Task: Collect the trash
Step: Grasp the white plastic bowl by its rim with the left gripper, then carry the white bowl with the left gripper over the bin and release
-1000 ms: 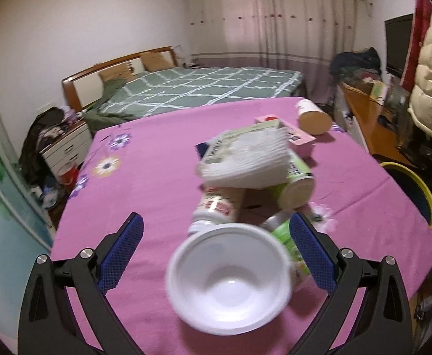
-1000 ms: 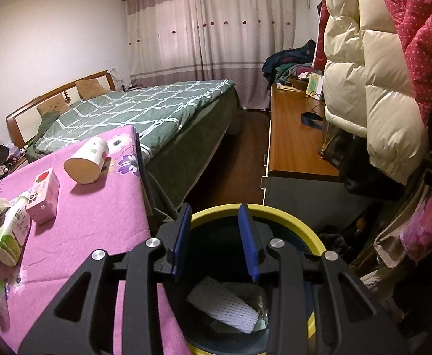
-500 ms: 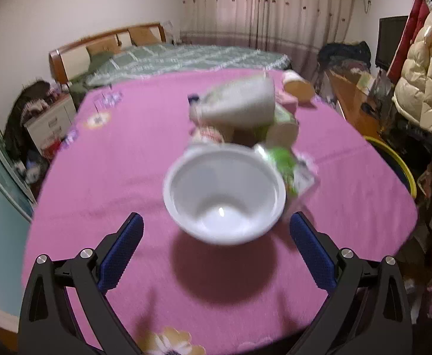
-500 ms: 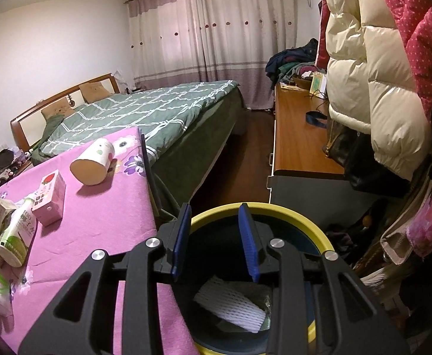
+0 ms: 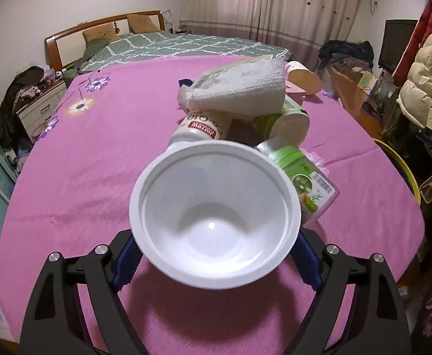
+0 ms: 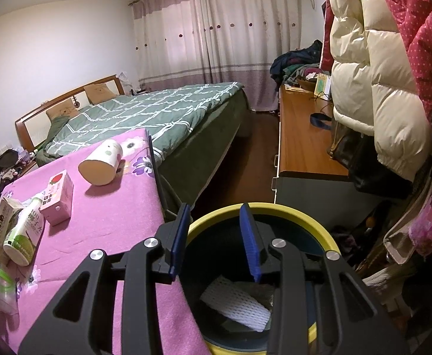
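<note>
Left gripper [image 5: 216, 259], lower centre, has just been closing around the white bowl [image 5: 214, 217] to lift it; contact unclear. Right gripper [image 6: 214, 241] hangs empty, part-open, above the bin [image 6: 319, 230] to receive it

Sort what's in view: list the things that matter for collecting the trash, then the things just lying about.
Trash job: white plastic bowl between the left claw's pads, green-label bottles, pink carton, tipped paper cup, yellow-rimmed bin holding foam netting.

Lying about: bed, hanging jackets, wooden desk.
</note>
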`<state>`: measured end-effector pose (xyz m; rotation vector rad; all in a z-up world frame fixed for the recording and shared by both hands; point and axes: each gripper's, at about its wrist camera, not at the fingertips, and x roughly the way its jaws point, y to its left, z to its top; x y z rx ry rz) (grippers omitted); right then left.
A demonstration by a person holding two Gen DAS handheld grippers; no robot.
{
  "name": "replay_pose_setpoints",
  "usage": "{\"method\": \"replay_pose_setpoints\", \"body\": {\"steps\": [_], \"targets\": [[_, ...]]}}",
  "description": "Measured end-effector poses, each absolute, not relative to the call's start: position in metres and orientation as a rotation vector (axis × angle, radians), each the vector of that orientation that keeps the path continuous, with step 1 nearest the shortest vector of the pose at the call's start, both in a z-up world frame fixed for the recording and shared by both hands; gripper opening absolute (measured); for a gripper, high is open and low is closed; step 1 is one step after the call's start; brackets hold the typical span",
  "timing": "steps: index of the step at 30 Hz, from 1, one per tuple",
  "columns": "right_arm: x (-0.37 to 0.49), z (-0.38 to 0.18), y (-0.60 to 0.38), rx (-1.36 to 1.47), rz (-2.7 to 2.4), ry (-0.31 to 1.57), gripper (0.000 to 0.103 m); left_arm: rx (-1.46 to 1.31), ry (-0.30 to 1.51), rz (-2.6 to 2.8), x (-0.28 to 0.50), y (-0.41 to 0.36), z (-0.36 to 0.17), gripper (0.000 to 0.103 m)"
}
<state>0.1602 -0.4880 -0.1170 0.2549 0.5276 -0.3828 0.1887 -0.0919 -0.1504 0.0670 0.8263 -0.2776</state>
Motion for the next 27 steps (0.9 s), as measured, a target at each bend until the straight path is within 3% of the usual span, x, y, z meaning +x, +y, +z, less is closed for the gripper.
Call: {"method": "replay_pose_setpoints", "body": {"steps": [12,27], "targets": [[0.16,-0.119,-0.486,0.261,-0.369,0.53,0.034,0.029,0.805,-0.26,0.182,-0.083,-0.138,0.08],[0.151,-0.127,-0.5,0.263,-0.374,0.56,0.034,0.051,0.669,-0.333,0.16,-0.11,-0.067,0.08]]}}
